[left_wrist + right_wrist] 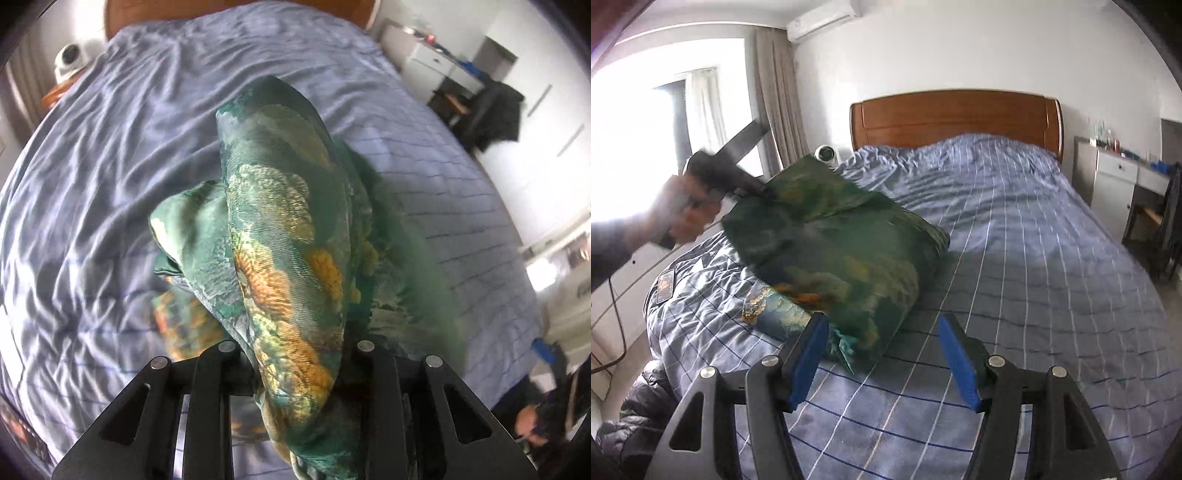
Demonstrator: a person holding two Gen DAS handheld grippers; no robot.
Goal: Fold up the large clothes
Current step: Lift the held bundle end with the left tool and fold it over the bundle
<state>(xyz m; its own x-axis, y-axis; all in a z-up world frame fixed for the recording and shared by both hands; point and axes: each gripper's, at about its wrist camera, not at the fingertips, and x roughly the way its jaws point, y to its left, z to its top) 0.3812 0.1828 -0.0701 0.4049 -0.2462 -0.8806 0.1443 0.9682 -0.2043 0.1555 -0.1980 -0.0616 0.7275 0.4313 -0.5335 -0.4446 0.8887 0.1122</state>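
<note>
A large green garment with orange and yellow print hangs bunched from my left gripper, which is shut on a thick fold of it above the bed. In the right wrist view the same garment is a blurred heap on the blue checked bedspread. A person's hand holds the left gripper at the heap's upper left edge. My right gripper is open at the near side of the heap. A cloth corner lies by its left blue pad, and nothing is pressed between the pads.
A wooden headboard closes the far end of the bed. A white round device sits on the bedside stand. A white desk and a chair with dark clothing stand on the right. A dark puffy jacket lies at the bed's near left corner.
</note>
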